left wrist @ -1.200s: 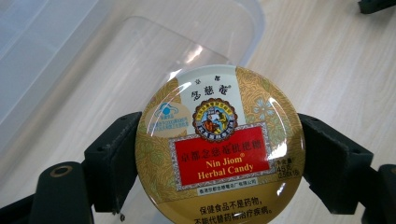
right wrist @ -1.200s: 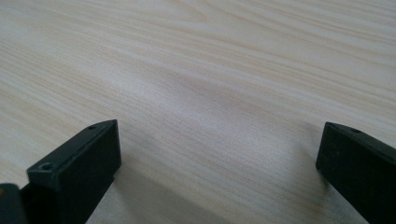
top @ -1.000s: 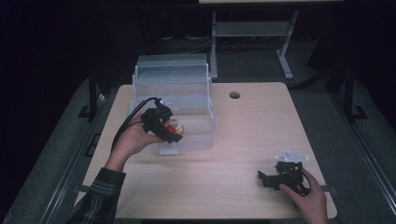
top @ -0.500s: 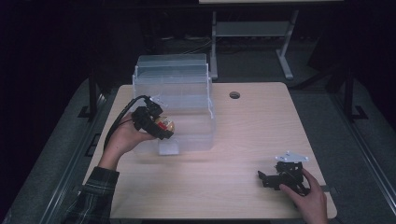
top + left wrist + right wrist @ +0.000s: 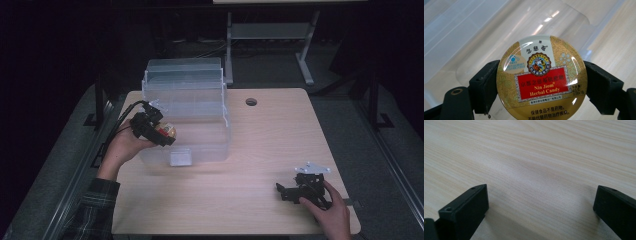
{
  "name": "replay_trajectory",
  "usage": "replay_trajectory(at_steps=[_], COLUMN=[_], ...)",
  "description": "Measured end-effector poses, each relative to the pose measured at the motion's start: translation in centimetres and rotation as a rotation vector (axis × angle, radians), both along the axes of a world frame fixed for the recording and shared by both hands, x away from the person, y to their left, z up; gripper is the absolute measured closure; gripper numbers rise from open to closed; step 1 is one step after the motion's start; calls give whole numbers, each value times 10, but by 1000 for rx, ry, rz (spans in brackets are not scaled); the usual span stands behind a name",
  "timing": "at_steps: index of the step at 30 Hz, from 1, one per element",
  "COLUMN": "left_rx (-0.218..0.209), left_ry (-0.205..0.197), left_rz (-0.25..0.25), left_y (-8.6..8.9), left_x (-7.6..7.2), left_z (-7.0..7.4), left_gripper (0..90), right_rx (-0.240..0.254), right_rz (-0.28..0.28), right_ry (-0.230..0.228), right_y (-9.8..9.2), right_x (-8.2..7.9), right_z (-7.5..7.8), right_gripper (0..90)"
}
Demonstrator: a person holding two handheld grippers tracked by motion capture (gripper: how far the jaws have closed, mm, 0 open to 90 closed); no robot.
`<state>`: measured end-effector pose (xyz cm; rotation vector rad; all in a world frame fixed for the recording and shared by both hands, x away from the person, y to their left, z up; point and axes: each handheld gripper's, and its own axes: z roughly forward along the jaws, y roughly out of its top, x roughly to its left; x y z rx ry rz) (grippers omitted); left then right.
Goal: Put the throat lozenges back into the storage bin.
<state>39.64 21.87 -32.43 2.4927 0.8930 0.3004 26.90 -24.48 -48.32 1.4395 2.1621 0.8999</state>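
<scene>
One "Nin Jiom Herbal Candy" tin (image 5: 541, 80)

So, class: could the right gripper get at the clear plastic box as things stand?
Probably yes. The right gripper rests open and empty on the table, with bare wood between it and the box. Only the left gripper, holding a candy tin, is near the box.

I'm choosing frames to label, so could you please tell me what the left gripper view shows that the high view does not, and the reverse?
Left gripper view: the printed lid of the candy tin, reading Nin Jiom Herbal Candy, pinched at its edges between the left tongs.

High view: the whole clear plastic bin, the right tongs resting open on the table, and both hands.

Both: the tin held over the bin and the wooden tabletop.
</scene>
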Motion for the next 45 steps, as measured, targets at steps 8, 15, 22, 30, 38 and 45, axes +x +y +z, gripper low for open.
replay_trajectory(at_steps=[8,15,22,30,38,45], left_rx=[10,20,30,38,35,35], left_ry=[-10,-10,-2,5,16,15], left_rz=[43,89,120,147,159,157], left_y=[15,28,41,54,60,60], left_x=[5,9,11,14,15,16], left_z=[-1,-7,-10,-16,-21,-22], left_gripper=[197,197,196,196,195,194], right_rx=[-1,-1,0,-1,0,0], right_rz=[0,1,0,0,0,0], right_ry=[0,0,0,0,0,0], right_y=[0,0,0,0,0,0], right_x=[0,0,0,0,0,0], right_z=[0,0,0,0,0,0], right_gripper=[0,0,0,0,0,0])
